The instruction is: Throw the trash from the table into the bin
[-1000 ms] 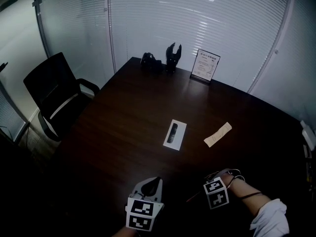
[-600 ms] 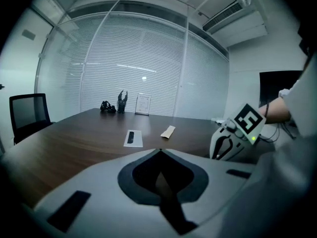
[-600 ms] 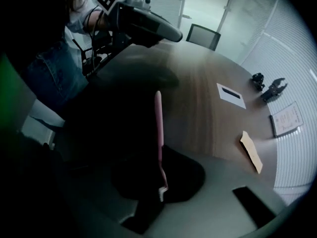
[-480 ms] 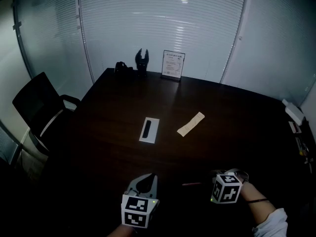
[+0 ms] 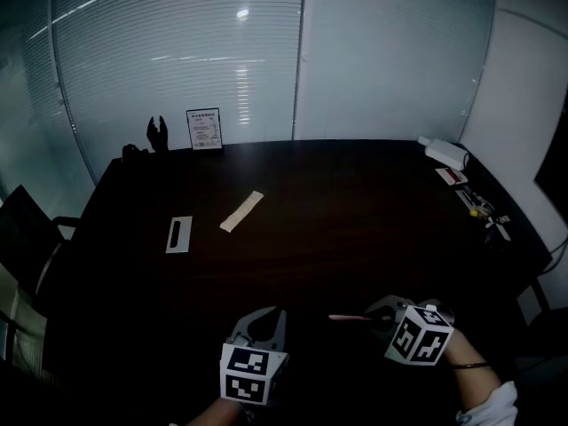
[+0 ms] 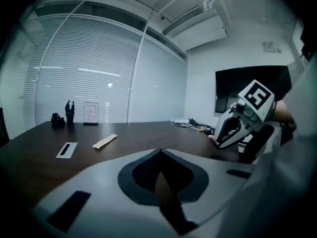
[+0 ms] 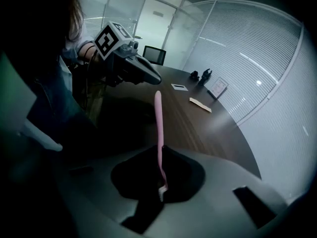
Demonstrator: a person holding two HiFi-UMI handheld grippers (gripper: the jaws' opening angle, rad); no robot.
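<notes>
My right gripper (image 5: pixel 378 316) is shut on a thin pink stick (image 5: pixel 348 318) that pokes out to the left over the near edge of the dark table (image 5: pixel 355 211). Its jaws have just been closing with the stick between them. In the right gripper view the pink stick (image 7: pixel 158 123) runs straight out from the pinched jaws. My left gripper (image 5: pixel 264 319) hangs beside it, shut and holding nothing; its tips meet in the left gripper view (image 6: pixel 159 151). A beige paper strip (image 5: pixel 241 211) and a white card with a black bar (image 5: pixel 178 234) lie far left on the table. No bin is in view.
A framed sign (image 5: pixel 203 129) and dark hand-shaped figures (image 5: pixel 158 133) stand at the table's far left corner. A white box (image 5: pixel 444 153) and small items (image 5: pixel 479 207) sit along the right edge. A black chair (image 5: pixel 22 233) is at the left. Blinds on glass walls ring the room.
The head view has swung right, so the strip and the card slid leftward in the picture. Both grippers rose and shifted, and the right one rolled with the pink stick now level in it.
</notes>
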